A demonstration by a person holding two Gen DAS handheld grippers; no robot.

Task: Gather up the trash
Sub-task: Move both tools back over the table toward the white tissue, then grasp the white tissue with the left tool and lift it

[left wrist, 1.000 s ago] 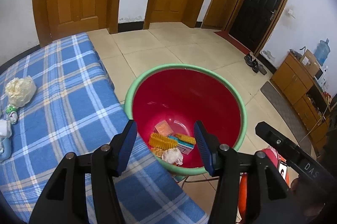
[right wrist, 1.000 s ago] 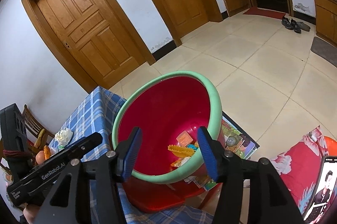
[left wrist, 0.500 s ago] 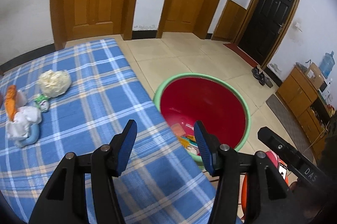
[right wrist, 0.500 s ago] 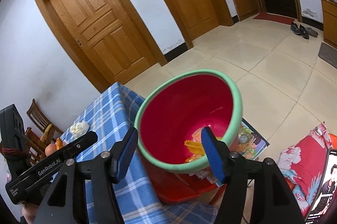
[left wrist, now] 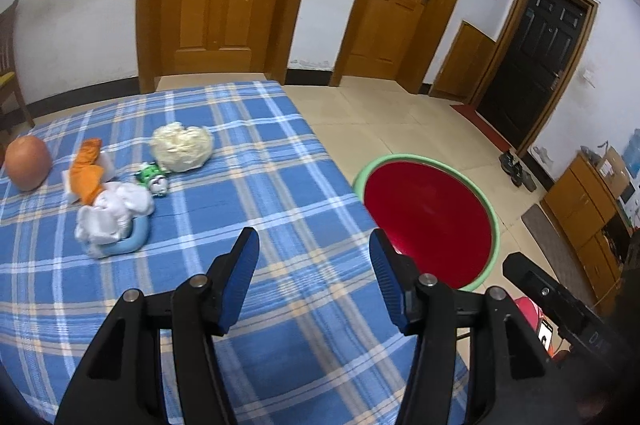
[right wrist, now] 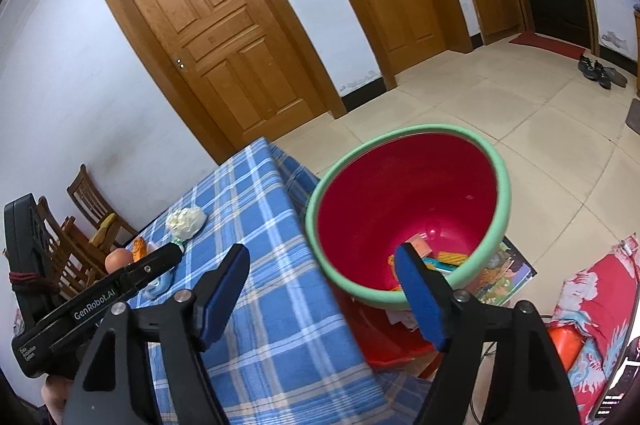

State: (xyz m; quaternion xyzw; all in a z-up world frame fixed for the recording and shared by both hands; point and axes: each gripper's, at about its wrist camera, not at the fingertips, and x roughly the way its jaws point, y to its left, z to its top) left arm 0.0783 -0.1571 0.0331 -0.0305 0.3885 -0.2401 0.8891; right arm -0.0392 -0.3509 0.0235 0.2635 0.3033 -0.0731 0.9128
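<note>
- Trash lies scattered on the blue checked tablecloth (left wrist: 248, 193), around ten o'clock from the left gripper (left wrist: 314, 279) in the left wrist view.
- Crumpled cream wrapper (left wrist: 182, 148) sits farthest back, a rounded, wrinkled ball with no clear long axis.
- Small green and white packet (left wrist: 153, 180) lies just beside the wrapper at its seven o'clock, flat, with its long axis running from upper left to lower right.
- Orange peel-like scrap (left wrist: 86, 173) lies at nine o'clock of the packet, its long axis running roughly twelve to six, on top of something white.
- White crumpled tissue (left wrist: 110, 211) is bunched into a soft heap touching a pale blue ring-shaped thing (left wrist: 130, 245) at its six o'clock.
- Round brownish-orange fruit (left wrist: 27, 163) rests at the far nine o'clock edge, apart from the rest.
- Red basin (right wrist: 408, 213) with a green rim stands just off the table's edge, at one o'clock from the right gripper (right wrist: 326, 295); flat orange, yellow and teal scraps (right wrist: 436, 257) lie in its bottom.
- Left gripper hovers over the cloth, its blue-padded jaws spread wide with nothing between them.
- Right gripper likewise has its jaws wide apart and holds nothing, one finger over the cloth, the other in front of the basin's rim.
</note>
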